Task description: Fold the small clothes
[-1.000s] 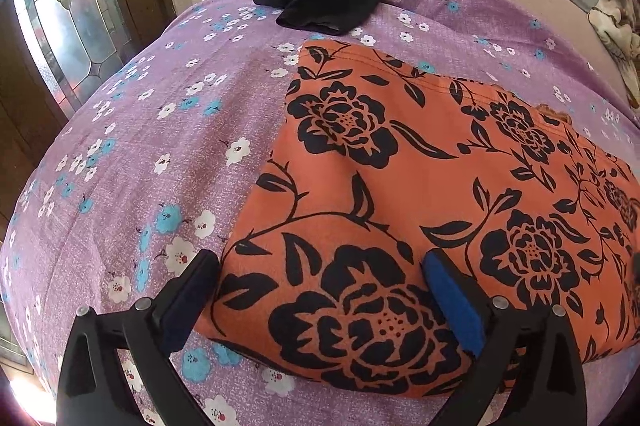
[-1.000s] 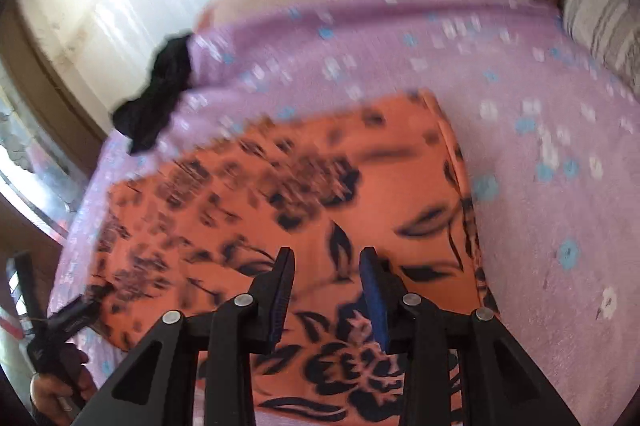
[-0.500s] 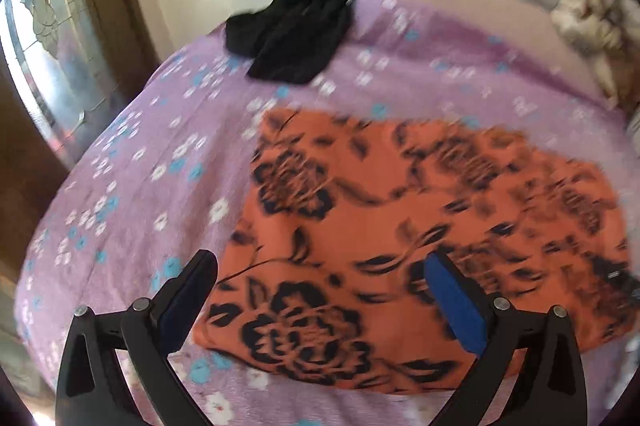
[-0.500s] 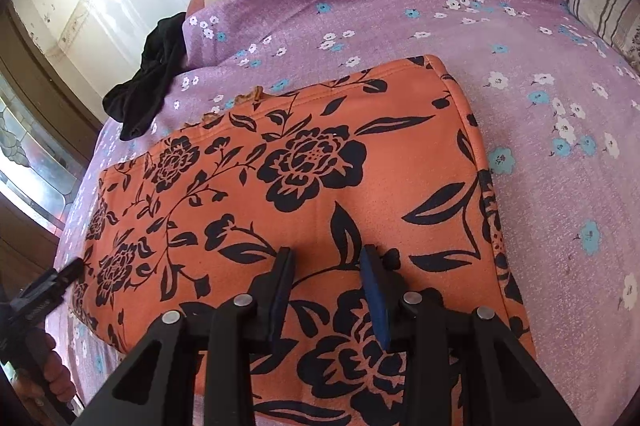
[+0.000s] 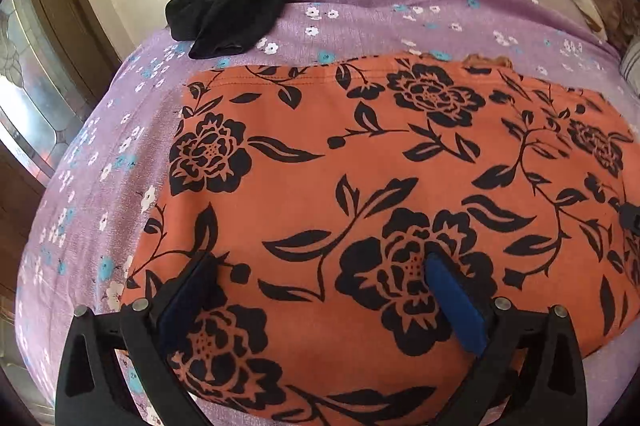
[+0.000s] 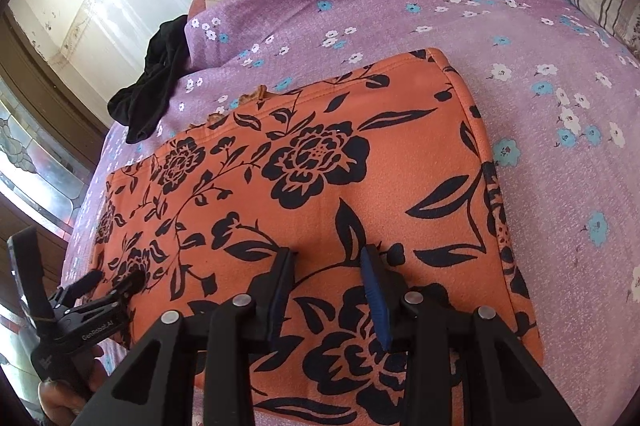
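Left wrist: garment (image 5: 360, 166) beneath jaws (parted)

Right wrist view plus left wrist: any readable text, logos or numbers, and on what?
"GenRobot.AI" – white print on the black body of the left gripper, seen in the right wrist view.
A small white logo mark lower on the same gripper body: too small to read.
Orange floral garment, black garment, purple bedsheet: patterns only, no text.
Left wrist view: nothing readable.
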